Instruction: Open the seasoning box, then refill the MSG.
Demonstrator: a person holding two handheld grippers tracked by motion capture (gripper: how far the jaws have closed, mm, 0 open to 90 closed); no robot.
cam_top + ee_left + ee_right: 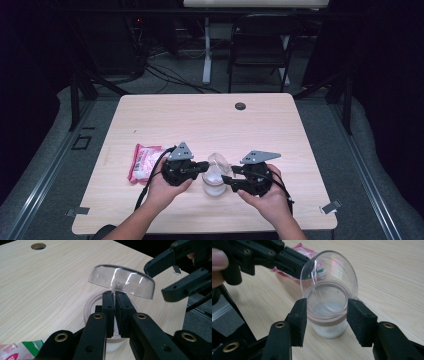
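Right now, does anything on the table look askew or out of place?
Yes: the clear lid is off the jar, held tilted above its mouth by the left tool. The jar stands upright with nothing spilled around it.

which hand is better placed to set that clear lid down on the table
Left. The left gripper is shut on the clear lid's small knob, holding it tilted above the jar. The right gripper has open jaws either side of the jar's rim, so it can steady the jar.

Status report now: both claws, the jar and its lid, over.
Left claw shut on clear lid, lid tilted above jar. Right claw open around jar rim. Pink packet lies aside, not in way.
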